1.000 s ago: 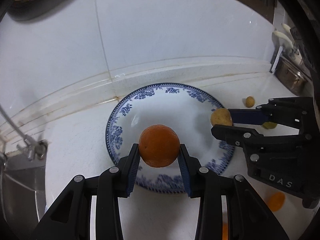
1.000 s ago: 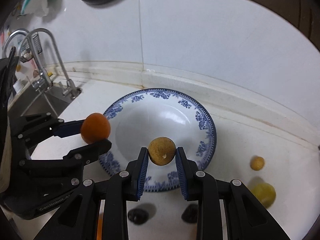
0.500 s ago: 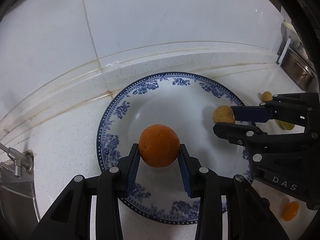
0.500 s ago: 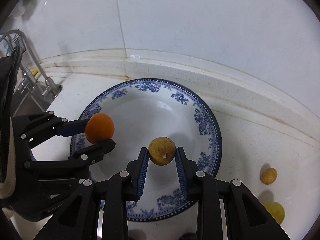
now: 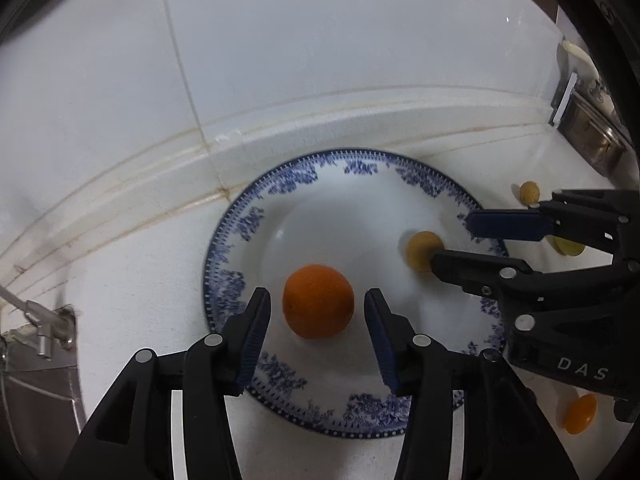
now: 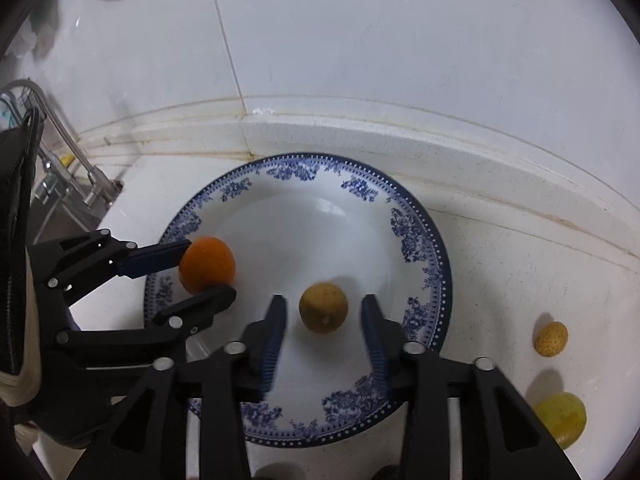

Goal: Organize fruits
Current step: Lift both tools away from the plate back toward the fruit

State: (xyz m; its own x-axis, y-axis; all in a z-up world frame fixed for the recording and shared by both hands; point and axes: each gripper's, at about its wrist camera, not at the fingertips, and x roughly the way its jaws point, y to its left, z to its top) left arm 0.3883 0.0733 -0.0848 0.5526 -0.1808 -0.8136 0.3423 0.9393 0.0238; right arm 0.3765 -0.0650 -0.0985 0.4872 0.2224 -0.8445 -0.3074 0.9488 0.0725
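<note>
Spreading wide at the bottom of the left wrist view, the left gripper [image 5: 318, 316] has its jaws apart on either side of the orange [image 5: 318, 306], with a clear gap on each side of the fruit. The orange sits in the lower middle of the blue-and-white plate [image 5: 256, 216], which lies on the white worktop [image 5: 132, 280]. At the right of the same frame the right gripper [image 5: 448, 240] reaches in over the plate rim, its jaws also apart, with the small tan fruit [image 5: 418, 250] lying in the plate's well beside its lower finger.

In the right wrist view the right gripper [image 6: 323, 324] frames that tan fruit [image 6: 323, 308] low in the centre, touching it with neither pad. At the left, the left gripper [image 6: 208, 270] stands open around the orange [image 6: 207, 266]. Off the plate [image 6: 424, 240], at the lower right on the worktop [image 6: 520, 272], lie a small speckled yellow fruit [image 6: 551, 339] and a larger yellow-green one [image 6: 564, 418]. Farther back, at the left, a metal tap [image 6: 60, 128] rises before the white tiled wall [image 6: 400, 40].
</note>
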